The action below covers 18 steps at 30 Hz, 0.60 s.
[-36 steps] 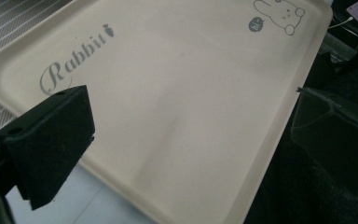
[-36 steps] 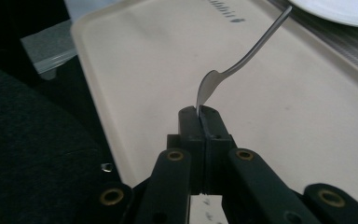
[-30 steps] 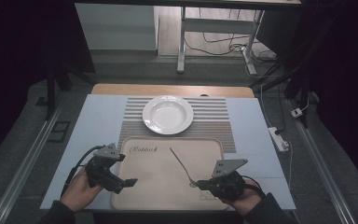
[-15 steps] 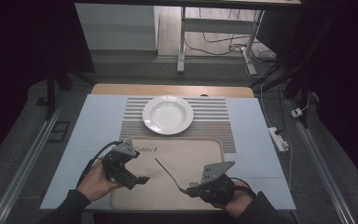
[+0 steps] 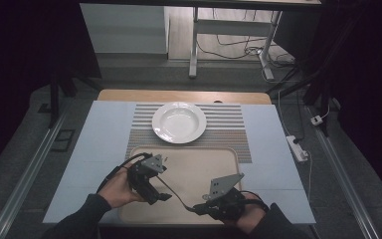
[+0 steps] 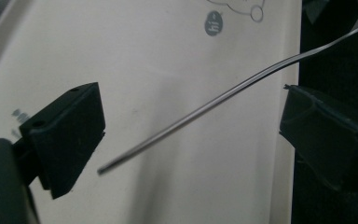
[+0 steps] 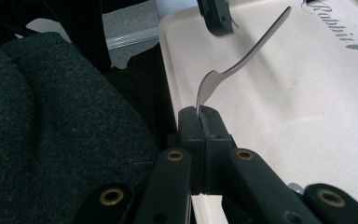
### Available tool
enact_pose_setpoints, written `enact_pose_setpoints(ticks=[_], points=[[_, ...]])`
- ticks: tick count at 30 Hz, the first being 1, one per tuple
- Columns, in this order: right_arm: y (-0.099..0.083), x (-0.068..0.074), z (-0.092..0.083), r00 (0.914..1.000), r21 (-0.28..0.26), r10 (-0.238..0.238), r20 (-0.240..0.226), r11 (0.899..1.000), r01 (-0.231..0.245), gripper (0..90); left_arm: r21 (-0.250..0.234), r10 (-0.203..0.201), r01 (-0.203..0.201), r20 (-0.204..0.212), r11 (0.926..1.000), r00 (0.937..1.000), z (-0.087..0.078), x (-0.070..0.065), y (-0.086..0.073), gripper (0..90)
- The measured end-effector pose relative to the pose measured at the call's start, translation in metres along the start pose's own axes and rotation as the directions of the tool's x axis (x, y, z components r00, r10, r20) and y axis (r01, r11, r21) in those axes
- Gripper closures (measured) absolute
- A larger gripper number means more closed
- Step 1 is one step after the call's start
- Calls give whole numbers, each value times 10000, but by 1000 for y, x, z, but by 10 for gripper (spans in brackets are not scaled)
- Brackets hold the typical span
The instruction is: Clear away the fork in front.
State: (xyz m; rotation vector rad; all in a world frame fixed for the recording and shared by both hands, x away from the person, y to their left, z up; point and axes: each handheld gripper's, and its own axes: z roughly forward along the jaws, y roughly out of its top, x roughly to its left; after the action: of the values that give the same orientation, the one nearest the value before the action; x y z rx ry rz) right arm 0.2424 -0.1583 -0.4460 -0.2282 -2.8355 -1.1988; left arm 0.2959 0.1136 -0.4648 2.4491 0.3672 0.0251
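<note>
In the high view the right gripper [image 5: 197,208] sits at the lower middle of the frame, just right of centre, with its jaws clamped on the head end of a fork [image 5: 171,190]. The fork's thin handle runs up and to the left from there, above the cream tray [image 5: 204,167], towards the left gripper [image 5: 163,191], which is at the lower left of centre. In the right gripper view the two black jaws meet flat against each other at the bottom middle of the frame, and the fork [image 7: 242,63] rises out of the seam between them, curving to the upper right so that its handle tip ends near the top edge, close to a dark part of the other gripper. In the left gripper view the jaws stand wide apart, one at the lower left and one at the right edge of the frame, and they have just been closing a little. The fork's handle [image 6: 205,109] crosses the gap between them on a slant from upper right to lower left, touching neither pad, so this gripper is released and grips nothing. The tray [image 6: 168,56] lies behind the handle. Back in the high view, a white plate [image 5: 179,122] rests on a striped mat [image 5: 229,129] just above the tray, well apart from both grippers, and the person's hands and dark sleeves come in from the bottom edge.
</note>
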Motion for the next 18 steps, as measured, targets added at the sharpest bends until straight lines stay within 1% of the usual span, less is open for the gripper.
enact_pose_setpoints(ticks=[2, 3, 4, 5, 6, 7, 9, 10, 12, 13, 14, 15, 16, 17, 18], points=[[0, 1, 0, 10000, -18, -26, -71, 10000, 26, 897, 183, 292, -292, 2, 9994, 9996, 3, -1, 3, 101], [1, 1, 0, 9999, -28, -48, -104, 10000, 48, 897, 198, 404, -406, 100, 9990, 9991, 4, -1, 4, 126], [1, 1, 0, 9999, -28, -48, -104, 10000, 48, 897, 254, 554, -558, 176, 9981, 9983, 5, -1, 4, 126], [1, 1, -1, 9999, -27, -66, -139, 10000, 66, 897, 298, 657, -661, 152, 9974, 9977, 6, -2, 5, 150], [1, 1, -1, 9998, 25, -38, -195, 10000, 38, 897, 414, 948, -964, 382, 9945, 9948, 8, -2, 6, 210], [1, 1, -1, 9998, 25, -38, -195, 10000, 38, 897, 414, 948, -964, 382, 9945, 9948, 8, -2, 6, 238], [1, 1, 0, 9997, 50, -71, -222, 10000, 72, 897, 515, 1132, -1155, 447, 9920, 9926, 9, -2, 6, 294], [1, 1, 0, 9997, 50, -71, -222, 10000, 72, 897, 621, 1254, -1288, 556, 9897, 9905, 9, -2, 7, 294], [1, 2, -1, 9996, 100, -102, -255, 9999, 104, 897, 693, 1438, -1479, 599, 9866, 9878, 11, -3, 6, 372], [2, 2, -1, 9995, 104, -133, -275, 9999, 136, 897, 722, 1518, -1567, 693, 9850, 9860, 11, -3, 6, 403], [2, 2, -1, 9995, 104, -133, -275, 9999, 136, 897, 752, 1633, -1689, 757, 9828, 9837, 11, -3, 6, 403], [2, 2, -1, 9993, 68, -150, -344, 9999, 153, 897, 761, 1713, -1770, 759, 9813, 9823, 11, -3, 6, 453], [2, 2, -1, 9992, 46, -164, -378, 9999, 166, 897, 774, 1793, -1855, 809, 9796, 9805, 12, -3, 6, 476], [2, 2, -1, 9992, 46, -164, -378, 9999, 166, 897, 844, 1901, -1971, 841, 9767, 9781, 12, -4, 6, 476], [2, 3, -1, 9990, 86, -162, -405, 9998, 166, 897, 898, 1991, -2065, 845, 9743, 9763, 12, -4, 6, 516]])
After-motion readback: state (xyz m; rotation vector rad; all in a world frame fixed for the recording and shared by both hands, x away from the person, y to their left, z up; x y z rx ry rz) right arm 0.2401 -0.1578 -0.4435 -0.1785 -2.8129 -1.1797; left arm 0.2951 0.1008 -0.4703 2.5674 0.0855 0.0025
